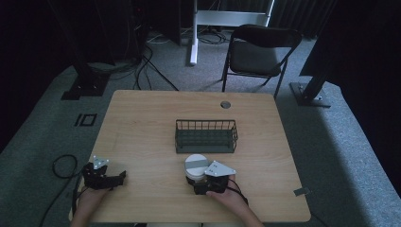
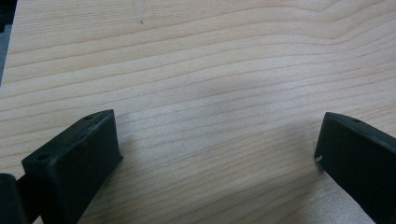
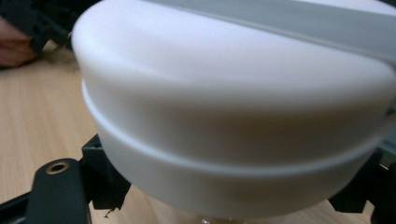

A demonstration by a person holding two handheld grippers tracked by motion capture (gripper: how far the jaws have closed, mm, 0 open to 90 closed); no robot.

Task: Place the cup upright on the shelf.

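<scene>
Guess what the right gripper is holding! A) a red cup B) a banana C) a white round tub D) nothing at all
C: in the right gripper view the jaws press both sides of the white tub, and the high view shows the right gripper at that tub, in front of the basket.

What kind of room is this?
Probably a lab or recording studio: a lone wooden table on grey carpet, loose cables on the floor, black stands around it, and a folding chair.
</scene>
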